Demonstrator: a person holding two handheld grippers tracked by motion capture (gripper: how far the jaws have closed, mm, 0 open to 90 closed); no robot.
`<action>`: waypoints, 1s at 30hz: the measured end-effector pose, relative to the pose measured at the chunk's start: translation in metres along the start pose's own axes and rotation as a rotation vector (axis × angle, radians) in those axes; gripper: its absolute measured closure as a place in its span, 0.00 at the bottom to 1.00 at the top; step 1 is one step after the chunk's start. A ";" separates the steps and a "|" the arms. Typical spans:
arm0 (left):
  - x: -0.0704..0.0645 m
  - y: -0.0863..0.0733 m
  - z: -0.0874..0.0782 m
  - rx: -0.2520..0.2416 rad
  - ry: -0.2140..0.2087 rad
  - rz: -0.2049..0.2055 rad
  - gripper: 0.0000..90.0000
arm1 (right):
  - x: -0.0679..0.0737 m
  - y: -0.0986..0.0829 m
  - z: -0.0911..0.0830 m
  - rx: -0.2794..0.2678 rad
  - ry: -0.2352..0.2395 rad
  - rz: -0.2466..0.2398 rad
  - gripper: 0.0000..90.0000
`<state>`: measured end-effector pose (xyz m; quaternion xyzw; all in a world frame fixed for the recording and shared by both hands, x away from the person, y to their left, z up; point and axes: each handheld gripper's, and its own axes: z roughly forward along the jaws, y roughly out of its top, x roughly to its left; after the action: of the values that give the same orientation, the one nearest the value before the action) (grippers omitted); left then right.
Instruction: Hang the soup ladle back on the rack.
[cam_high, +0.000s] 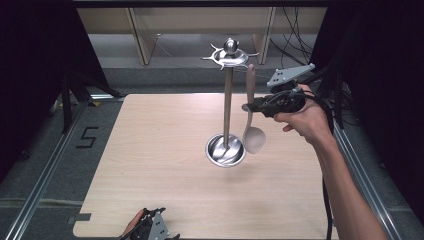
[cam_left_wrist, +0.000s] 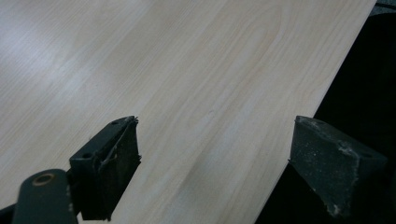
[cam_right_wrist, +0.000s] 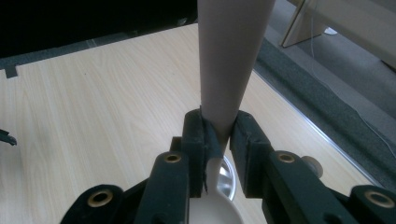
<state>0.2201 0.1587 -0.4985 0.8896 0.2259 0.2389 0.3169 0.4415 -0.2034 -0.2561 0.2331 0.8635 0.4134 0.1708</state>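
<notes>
Beside the rack (cam_high: 228, 100), the right gripper (cam_high: 248, 106) holds the spoon (cam_high: 251, 120) upright, jaws clamped on its slim neck, bowl hanging over the rack's base. It looks light, stiff and smooth, liable to swivel. The left gripper (cam_high: 150, 227) rests wide open, empty.

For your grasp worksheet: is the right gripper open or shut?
Shut: the right gripper clamps the beige plastic spoon by its handle, bowl hanging down.
</notes>
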 end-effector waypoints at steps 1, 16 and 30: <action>0.000 0.000 0.000 0.000 0.000 0.000 0.17 | 0.000 0.000 0.000 0.000 0.000 0.000 0.85; 0.000 0.000 0.001 -0.004 -0.015 -0.004 0.17 | -0.001 -0.002 0.011 -0.046 0.008 0.006 0.85; -0.001 0.000 0.000 -0.002 -0.005 0.000 0.17 | 0.004 -0.008 0.004 -0.161 -0.010 0.025 0.78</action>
<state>0.2191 0.1587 -0.4987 0.8898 0.2249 0.2372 0.3185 0.4384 -0.2031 -0.2657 0.2313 0.8237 0.4823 0.1884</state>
